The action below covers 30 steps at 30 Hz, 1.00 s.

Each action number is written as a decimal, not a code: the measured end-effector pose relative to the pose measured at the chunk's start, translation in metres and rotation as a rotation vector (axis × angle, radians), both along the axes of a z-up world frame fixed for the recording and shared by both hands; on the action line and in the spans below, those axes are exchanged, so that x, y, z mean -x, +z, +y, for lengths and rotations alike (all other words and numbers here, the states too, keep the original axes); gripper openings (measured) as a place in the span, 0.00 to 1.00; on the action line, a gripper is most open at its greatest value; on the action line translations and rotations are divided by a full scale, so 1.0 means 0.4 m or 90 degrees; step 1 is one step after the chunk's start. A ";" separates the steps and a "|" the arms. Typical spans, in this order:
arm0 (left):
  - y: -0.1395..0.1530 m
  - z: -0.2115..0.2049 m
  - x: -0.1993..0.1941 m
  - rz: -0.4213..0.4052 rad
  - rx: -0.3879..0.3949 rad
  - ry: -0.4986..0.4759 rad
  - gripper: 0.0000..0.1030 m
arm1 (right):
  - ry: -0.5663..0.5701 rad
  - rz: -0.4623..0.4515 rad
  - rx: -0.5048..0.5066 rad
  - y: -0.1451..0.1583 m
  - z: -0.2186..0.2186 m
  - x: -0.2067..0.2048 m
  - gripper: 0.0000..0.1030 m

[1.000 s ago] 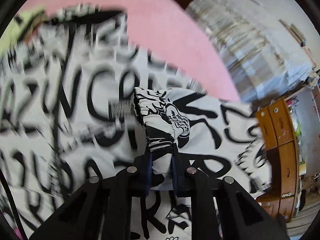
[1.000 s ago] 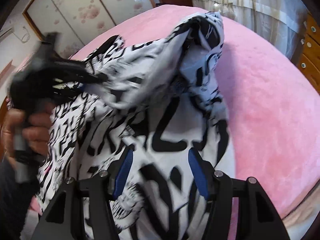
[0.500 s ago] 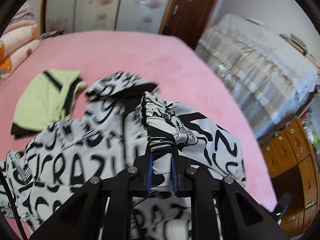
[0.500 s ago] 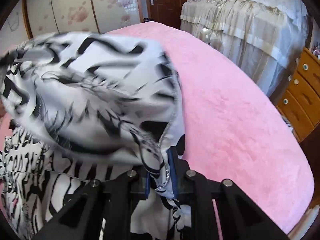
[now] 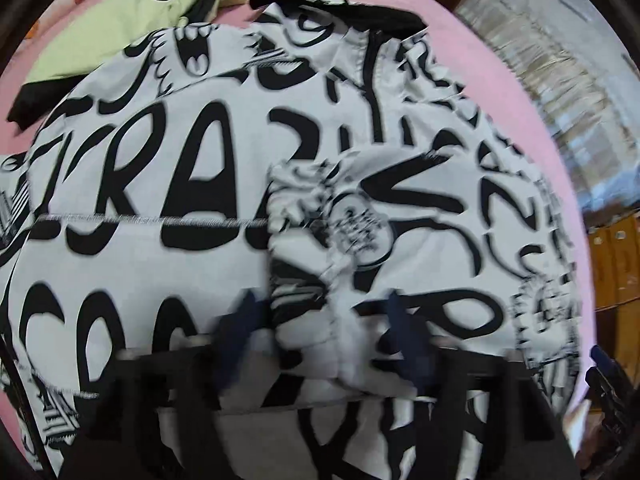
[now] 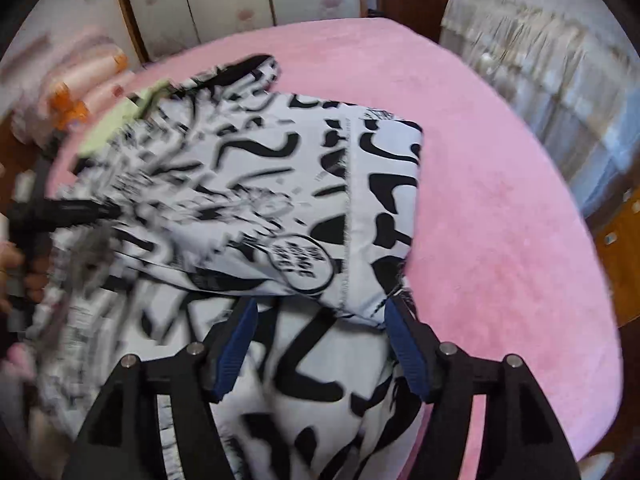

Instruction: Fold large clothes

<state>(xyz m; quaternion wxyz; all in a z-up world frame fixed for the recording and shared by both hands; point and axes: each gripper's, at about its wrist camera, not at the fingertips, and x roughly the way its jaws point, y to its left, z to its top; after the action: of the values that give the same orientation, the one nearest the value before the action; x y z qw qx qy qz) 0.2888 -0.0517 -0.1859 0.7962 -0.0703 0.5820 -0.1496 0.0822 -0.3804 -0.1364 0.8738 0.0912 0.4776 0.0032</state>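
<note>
From the left wrist, the jacket [image 5: 248, 184] is lying spread over the pink bed [image 5: 532, 112], white cloth covered in thick black lettering, with a stitched seam running across it and a dark collar at the far edge. A crumpled cuff [image 5: 332, 248] is sitting bunched on top, reaching down between the pads of the left hand-held gripper [image 5: 320, 328]. Its jaws are opening, blurred with motion, and the pads are standing clear of the cloth on both sides. A yellow-green garment [image 5: 120, 12] is lying beyond the jacket, partly under it.

From the right wrist, a folded panel of the jacket [image 6: 304, 200] is resting across the body of the garment, its corner hanging just ahead of the right hand-held gripper [image 6: 320, 340]. Those jaws are opening too, blue pads [image 6: 236, 344] spread wide over the cloth without pinching it. At the left edge a hand [image 6: 24, 276] is gripping the other gripper's handle, blurred, pointing down onto the jacket.
</note>
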 end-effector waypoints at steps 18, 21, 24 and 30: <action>0.037 -0.095 -0.124 -0.080 -0.093 -0.058 0.07 | -0.126 0.089 -0.054 -0.154 -0.197 -0.409 0.07; 0.094 -0.100 -0.137 -0.159 -0.094 -0.054 0.07 | -0.127 0.003 -0.004 -0.093 -0.178 -0.392 0.04; 0.054 -0.094 -0.172 -0.139 -0.100 -0.041 0.08 | -0.165 0.006 0.007 -0.123 -0.193 -0.399 0.05; -0.041 -0.113 -0.167 -0.087 -0.184 -0.054 0.28 | -0.195 0.065 0.023 -0.147 -0.203 -0.410 0.31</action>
<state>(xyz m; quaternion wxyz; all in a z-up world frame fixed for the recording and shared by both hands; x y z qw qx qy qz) 0.3555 -0.0969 -0.2021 0.8286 0.0796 0.5446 -0.1022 0.2464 -0.4618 -0.1950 0.8404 0.1469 0.5017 -0.1431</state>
